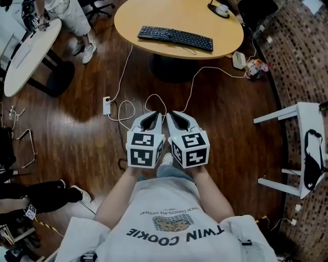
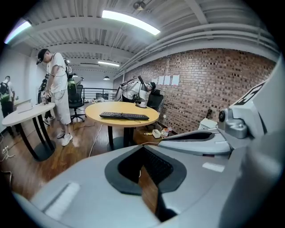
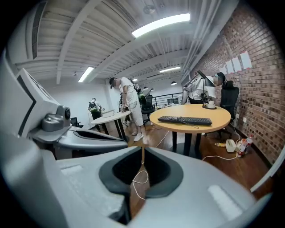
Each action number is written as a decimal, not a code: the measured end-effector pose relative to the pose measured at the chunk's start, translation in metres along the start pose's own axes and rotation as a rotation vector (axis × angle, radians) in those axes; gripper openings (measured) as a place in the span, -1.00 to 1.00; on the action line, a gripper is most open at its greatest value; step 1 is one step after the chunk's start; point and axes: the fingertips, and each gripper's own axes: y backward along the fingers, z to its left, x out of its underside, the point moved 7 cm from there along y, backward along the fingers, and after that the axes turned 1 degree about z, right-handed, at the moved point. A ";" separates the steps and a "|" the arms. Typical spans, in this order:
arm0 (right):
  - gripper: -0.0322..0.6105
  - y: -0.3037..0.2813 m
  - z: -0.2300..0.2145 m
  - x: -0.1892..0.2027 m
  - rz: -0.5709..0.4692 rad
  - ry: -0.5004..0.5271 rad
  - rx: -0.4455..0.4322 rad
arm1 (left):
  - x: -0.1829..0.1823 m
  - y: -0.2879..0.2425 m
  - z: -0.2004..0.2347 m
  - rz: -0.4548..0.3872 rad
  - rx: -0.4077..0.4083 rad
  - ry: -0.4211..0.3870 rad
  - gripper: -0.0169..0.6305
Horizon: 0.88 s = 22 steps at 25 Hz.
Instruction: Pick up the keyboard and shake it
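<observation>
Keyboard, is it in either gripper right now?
No, the keyboard lies on the round table, well away from the left gripper and right gripper, both shut and empty.

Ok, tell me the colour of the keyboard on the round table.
Black. The keyboard lies on the tan round table, clearest in the head view.
</observation>
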 end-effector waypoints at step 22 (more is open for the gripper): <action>-0.85 -0.106 -0.127 -0.064 0.037 0.030 0.131 | -0.085 -0.168 0.036 0.029 0.141 -0.100 -0.92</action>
